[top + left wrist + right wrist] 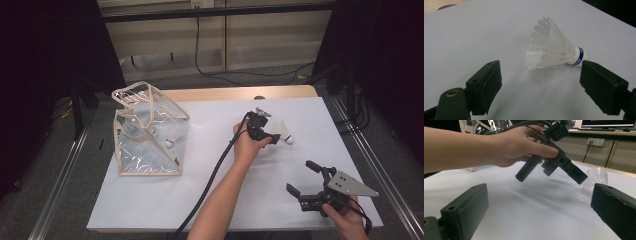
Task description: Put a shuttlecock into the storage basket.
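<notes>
A white feather shuttlecock (554, 47) with a blue band at its cork lies on its side on the white table (215, 190). My left gripper (541, 82) is open, and the shuttlecock rests just beyond its jaws, untouched. From above, the left gripper (272, 137) points right at the shuttlecock (286, 134) near the table's middle right. Near the front right corner, my right gripper (300, 176) stands open with nothing between its jaws. The right gripper view looks past its own jaws (539, 212) at the hand holding the left gripper (574, 172), with the shuttlecock (596, 176) partly hidden behind it.
A clear plastic bag with beige trim (147, 132) stands open on the table's left side, with another shuttlecock (169, 143) inside it. The left gripper's black cable (210, 180) trails back along the forearm. Metal rails run along both sides of the table.
</notes>
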`<action>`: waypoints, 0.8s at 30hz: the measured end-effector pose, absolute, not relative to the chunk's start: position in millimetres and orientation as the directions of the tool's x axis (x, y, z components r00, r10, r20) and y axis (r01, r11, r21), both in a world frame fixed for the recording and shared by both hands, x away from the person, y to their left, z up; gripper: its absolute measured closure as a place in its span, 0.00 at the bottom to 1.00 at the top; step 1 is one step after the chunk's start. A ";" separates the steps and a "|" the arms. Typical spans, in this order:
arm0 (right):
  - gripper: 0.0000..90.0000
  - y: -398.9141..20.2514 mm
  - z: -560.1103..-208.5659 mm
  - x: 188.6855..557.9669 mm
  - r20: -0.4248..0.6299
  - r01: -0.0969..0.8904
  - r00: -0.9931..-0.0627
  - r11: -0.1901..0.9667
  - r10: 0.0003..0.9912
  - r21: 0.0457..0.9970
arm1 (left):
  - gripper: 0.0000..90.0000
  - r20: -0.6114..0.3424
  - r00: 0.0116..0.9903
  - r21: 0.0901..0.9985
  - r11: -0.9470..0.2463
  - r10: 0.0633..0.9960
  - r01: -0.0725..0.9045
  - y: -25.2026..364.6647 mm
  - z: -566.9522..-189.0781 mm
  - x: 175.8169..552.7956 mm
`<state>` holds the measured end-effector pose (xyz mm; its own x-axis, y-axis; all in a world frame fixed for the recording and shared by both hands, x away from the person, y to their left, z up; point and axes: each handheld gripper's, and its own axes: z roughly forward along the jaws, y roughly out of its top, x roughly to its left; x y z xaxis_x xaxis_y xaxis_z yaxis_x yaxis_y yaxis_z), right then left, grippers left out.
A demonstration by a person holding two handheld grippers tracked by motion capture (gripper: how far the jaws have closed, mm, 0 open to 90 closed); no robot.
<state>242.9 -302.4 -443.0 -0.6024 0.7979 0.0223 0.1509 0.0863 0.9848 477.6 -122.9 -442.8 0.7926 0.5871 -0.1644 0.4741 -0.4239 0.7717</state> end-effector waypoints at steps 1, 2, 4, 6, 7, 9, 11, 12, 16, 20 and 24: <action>0.01 -302.6 -443.1 243.0 0.022 0.150 -0.602 0.086 0.798 0.985 | 0.21 -0.167 0.792 0.773 -0.421 0.587 0.475 -123.5 -443.0 478.2; 0.01 -302.8 -443.1 242.9 0.021 0.150 -0.602 0.087 0.798 0.985 | 0.22 -0.165 0.793 0.775 -0.421 0.586 0.472 -123.7 -442.7 478.9; 0.01 -302.9 -442.9 242.6 0.022 0.149 -0.602 0.086 0.798 0.985 | 0.27 -0.149 0.801 0.781 -0.428 0.579 0.455 -125.0 -442.3 479.8; 0.01 -303.1 -442.9 242.4 0.021 0.149 -0.603 0.087 0.797 0.985 | 0.28 -0.159 0.805 0.783 -0.424 0.571 0.455 -127.1 -442.7 480.7; 0.01 -303.1 -442.9 242.3 0.022 0.149 -0.603 0.085 0.797 0.985 | 0.30 -0.154 0.815 0.788 -0.428 0.559 0.442 -128.1 -442.7 481.4; 0.01 -303.4 -442.8 242.1 0.024 0.150 -0.603 0.084 0.798 0.985 | 0.35 -0.154 0.825 0.794 -0.428 0.543 0.430 -130.2 -442.4 481.7; 0.01 -304.0 -442.9 242.0 0.024 0.151 -0.602 0.084 0.798 0.985 | 0.38 -0.156 0.830 0.794 -0.431 0.536 0.428 -132.4 -442.1 480.7; 0.01 -304.4 -442.9 242.0 0.022 0.150 -0.601 0.086 0.799 0.985 | 0.40 -0.145 0.837 0.797 -0.439 0.528 0.415 -133.2 -442.4 480.6; 0.01 -305.0 -443.0 241.9 0.022 0.150 -0.599 0.086 0.801 0.985 | 0.55 -0.164 0.854 0.795 -0.446 0.494 0.411 -133.6 -442.6 478.5; 0.01 -304.9 -443.0 241.7 0.022 0.152 -0.598 0.087 0.801 0.985 | 0.70 -0.203 0.868 0.782 -0.459 0.454 0.423 -132.9 -443.5 473.7; 0.01 -304.7 -443.1 241.7 0.024 0.154 -0.597 0.085 0.802 0.984 | 0.81 -0.222 0.865 0.769 -0.463 0.451 0.439 -129.6 -443.9 468.2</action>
<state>241.7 -304.7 -443.1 -0.5974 0.8016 0.0239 0.1539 0.0853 0.9844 468.2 -129.6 -443.9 0.8646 0.4505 -0.2224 0.4395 -0.4635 0.7695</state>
